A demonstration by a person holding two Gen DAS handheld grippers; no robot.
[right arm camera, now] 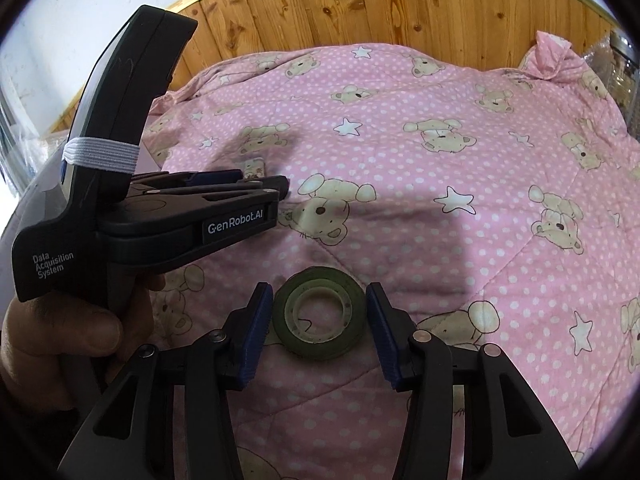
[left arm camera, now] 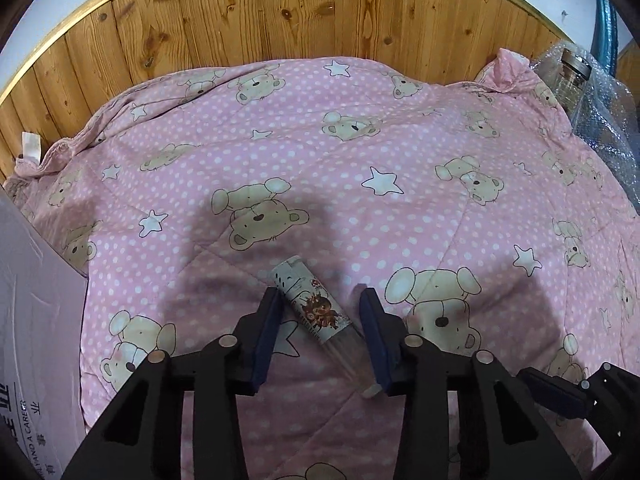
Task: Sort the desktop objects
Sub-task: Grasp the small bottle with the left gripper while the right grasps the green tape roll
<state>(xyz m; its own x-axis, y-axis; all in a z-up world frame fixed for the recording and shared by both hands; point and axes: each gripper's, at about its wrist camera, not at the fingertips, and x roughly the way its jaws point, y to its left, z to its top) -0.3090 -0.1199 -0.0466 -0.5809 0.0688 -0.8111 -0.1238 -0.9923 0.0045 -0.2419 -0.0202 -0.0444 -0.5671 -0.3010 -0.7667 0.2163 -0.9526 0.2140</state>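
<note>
Left tongs (left arm camera: 320,300) spread wide, straddling a slim printed tube (left arm camera: 320,312) that lies slantwise on the pink bear-print quilt (left arm camera: 360,160), pads either side, neither clearly touching it. Right tongs (right arm camera: 320,304) gape too, framing a green tape roll (right arm camera: 320,312) lying flat on the quilt. A hand (right arm camera: 60,340) grips the left tool at near left. A glass jar (left arm camera: 572,80) sits far right by bubble wrap (left arm camera: 612,128).

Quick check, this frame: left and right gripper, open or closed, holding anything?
Left gripper: open, fingers either side of the tube lying on the quilt, not clamped.
Right gripper: open, straddling the tape roll, holding nothing.
</note>
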